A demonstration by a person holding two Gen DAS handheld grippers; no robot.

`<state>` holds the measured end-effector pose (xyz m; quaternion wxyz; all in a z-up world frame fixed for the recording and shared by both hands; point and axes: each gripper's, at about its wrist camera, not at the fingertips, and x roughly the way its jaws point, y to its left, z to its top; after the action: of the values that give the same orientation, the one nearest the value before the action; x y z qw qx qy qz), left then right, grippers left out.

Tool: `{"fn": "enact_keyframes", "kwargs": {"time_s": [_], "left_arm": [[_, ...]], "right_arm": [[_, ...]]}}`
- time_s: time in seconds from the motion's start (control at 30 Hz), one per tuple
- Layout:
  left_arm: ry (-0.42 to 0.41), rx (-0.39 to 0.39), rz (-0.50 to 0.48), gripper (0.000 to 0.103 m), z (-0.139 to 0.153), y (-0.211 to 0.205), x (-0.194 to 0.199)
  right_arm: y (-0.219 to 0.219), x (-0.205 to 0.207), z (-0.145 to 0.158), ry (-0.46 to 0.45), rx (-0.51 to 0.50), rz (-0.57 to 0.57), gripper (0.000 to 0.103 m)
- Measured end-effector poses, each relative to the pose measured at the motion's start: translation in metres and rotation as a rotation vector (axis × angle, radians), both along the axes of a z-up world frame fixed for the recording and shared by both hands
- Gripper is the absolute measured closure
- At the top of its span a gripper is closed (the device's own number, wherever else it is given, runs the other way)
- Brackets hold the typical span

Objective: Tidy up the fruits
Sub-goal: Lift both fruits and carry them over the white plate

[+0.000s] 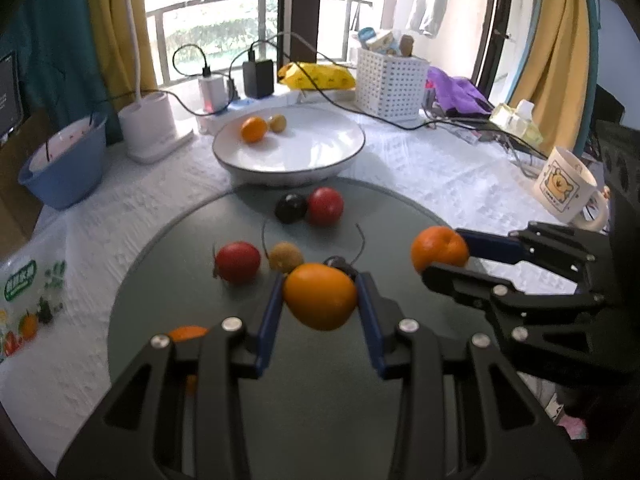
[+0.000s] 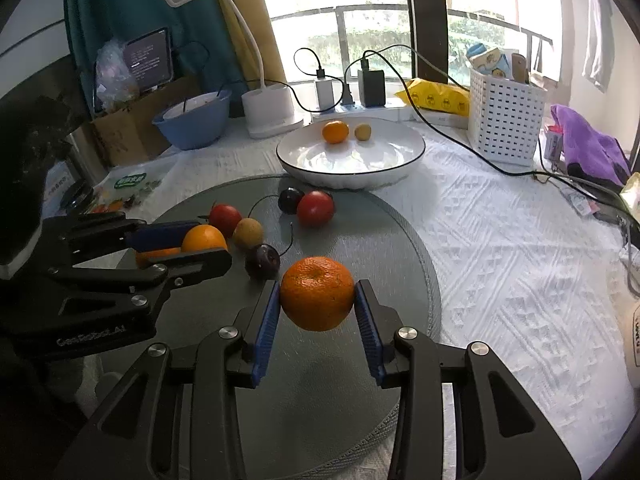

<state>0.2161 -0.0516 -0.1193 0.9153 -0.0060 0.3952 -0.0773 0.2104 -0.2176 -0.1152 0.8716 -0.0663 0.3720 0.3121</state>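
Note:
My left gripper (image 1: pixel 320 300) is shut on a smooth orange (image 1: pixel 320 296), held above the round grey mat (image 1: pixel 168 280). My right gripper (image 2: pixel 316 300) is shut on a dimpled orange (image 2: pixel 316 294) above the same mat (image 2: pixel 392 248); it also shows in the left wrist view (image 1: pixel 440 250). On the mat lie two red tomatoes (image 1: pixel 238 262) (image 1: pixel 325 206), a dark plum (image 1: pixel 291 208), a small brown fruit (image 1: pixel 285 257), another dark plum (image 2: pixel 262 261) and an orange (image 1: pixel 187 333) partly hidden by my left fingers. The white plate (image 1: pixel 320 160) behind holds an orange (image 1: pixel 253 129) and a small yellow fruit (image 1: pixel 277 123).
A blue bowl (image 1: pixel 60 176) and a white lamp base (image 1: pixel 149 128) stand at the back left. A white perforated basket (image 1: pixel 390 80), chargers with cables (image 1: pixel 258 76) and a yellow bag (image 1: pixel 320 76) line the back. A bear mug (image 1: pixel 564 184) stands right. A fruit bag (image 1: pixel 24 312) lies left.

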Motion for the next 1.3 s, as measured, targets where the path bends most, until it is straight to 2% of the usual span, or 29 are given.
{"fn": "enact_keyframes", "kwargs": {"time_s": [0.7, 1.3], "left_arm": [[-0.099, -0.007, -0.004, 0.065, 0.036, 0.013, 0.009], [-0.143, -0.023, -0.023, 0.065, 0.047, 0.028, 0.049]], "right_arm": [[0.012, 0.015, 0.029, -0.073, -0.003, 0.006, 0.062], [0.027, 0.052, 0.040, -0.097, -0.011, 0.007, 0.062]]}}
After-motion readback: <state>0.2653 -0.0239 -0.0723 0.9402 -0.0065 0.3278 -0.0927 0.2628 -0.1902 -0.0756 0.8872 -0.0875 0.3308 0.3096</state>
